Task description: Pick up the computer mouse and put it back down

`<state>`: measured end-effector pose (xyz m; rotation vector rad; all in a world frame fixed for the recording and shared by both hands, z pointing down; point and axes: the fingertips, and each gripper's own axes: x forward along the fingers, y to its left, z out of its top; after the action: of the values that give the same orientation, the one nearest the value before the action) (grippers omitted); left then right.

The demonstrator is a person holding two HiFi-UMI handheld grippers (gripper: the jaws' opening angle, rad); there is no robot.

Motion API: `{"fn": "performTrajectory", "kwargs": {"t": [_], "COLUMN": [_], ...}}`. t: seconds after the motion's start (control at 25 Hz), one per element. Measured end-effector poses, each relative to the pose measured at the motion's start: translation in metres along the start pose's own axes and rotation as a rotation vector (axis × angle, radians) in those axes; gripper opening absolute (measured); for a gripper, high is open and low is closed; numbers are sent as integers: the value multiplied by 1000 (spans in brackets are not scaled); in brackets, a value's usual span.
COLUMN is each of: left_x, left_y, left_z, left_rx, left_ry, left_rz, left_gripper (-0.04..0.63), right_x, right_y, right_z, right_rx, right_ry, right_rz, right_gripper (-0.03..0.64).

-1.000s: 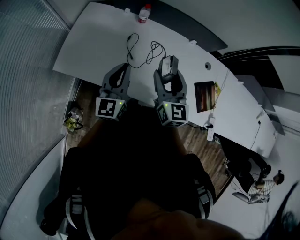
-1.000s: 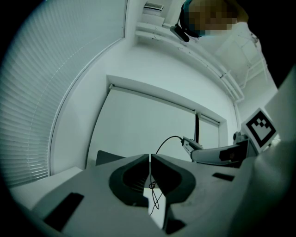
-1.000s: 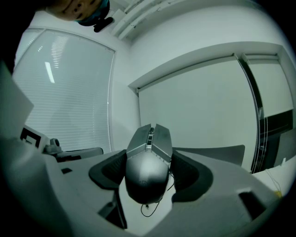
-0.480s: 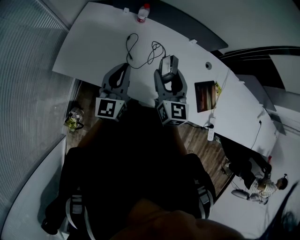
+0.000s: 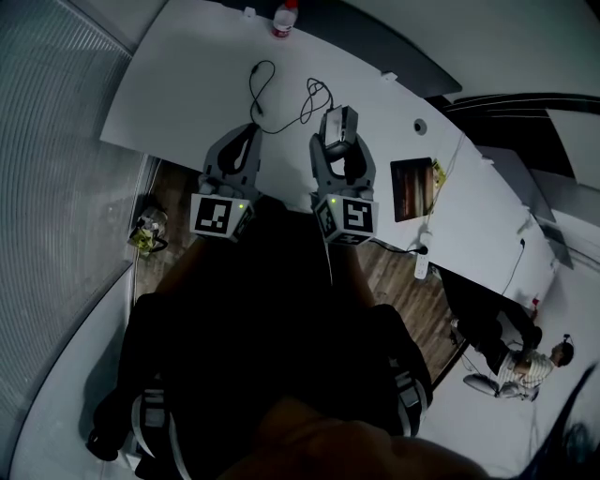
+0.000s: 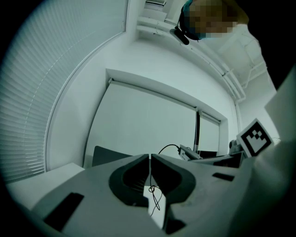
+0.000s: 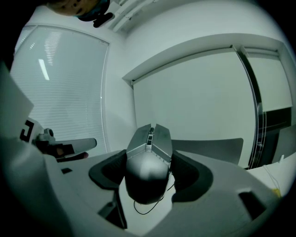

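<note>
At twelve o'clock, the seemingly light, stiff, slick angular grey plastic mouse point(image 7: 149, 162) is clamped by its flanks in the right gripper point(image 5: 339, 141), while the left gripper point(image 6: 150, 159) is kept closed and empty.

White table point(image 5: 187, 84) carries a bottle point(image 5: 284, 17) and loose cables point(image 5: 253, 82).

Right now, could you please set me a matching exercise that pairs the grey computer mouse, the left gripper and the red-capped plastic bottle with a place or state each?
Things:
1. grey computer mouse
2. left gripper
3. red-capped plastic bottle

Places or states:
A. stands at the far edge of the white table
B. held in the right gripper
C. shut, with nothing in it

Pairs: 1-B, 2-C, 3-A.
</note>
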<state>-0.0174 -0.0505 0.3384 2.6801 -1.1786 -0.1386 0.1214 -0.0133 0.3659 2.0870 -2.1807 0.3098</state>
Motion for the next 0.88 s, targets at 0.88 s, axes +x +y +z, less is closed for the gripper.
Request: {"fn": "performTrajectory", "kwargs": {"t": [0.88], "left_x": [43], "left_y": [6], "left_z": [-29], "left_rx": [-9], "left_ry": [78], "left_rz": [-14], "left_gripper": [14], "right_x": [55], "right_y": [-39], "right_z": [-67], "right_rx": [26], "right_ry": [159], "right_rz": [-28], "right_gripper": [287]}}
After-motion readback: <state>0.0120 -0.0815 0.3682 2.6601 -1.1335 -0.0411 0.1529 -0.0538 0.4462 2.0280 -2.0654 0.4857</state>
